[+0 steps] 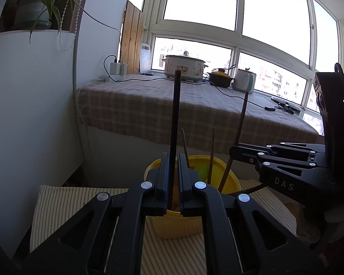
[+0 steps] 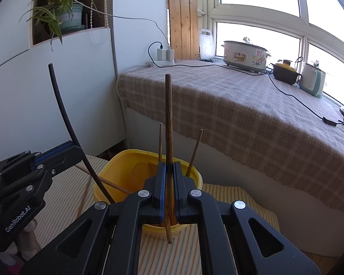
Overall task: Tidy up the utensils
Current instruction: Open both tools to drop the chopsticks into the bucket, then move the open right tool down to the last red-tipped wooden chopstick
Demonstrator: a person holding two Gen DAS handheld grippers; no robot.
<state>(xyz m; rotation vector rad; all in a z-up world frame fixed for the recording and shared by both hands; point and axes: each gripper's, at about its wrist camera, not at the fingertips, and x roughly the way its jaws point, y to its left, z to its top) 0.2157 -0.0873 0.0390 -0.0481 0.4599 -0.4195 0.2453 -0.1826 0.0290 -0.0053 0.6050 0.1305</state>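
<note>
Landmark: yellow tub (image 2: 146, 158) on a striped cloth (image 2: 190, 247), below a table (image 2: 240, 105) covered in plaid.
Left gripper (image 1: 173, 178): jaws slightly spread around a black chopstick (image 1: 175, 114); whether the pads press it cannot be told. The stick stands upright, its lower end inside the tub.
Right gripper (image 2: 169, 190): jaws pinching a brown chopstick (image 2: 168, 114), upright, its lower tip over the tub's near rim.
In the tub: thin wooden sticks (image 2: 160, 139) leaning on the rim.
Table: cooker (image 2: 245, 56), far side.
</note>
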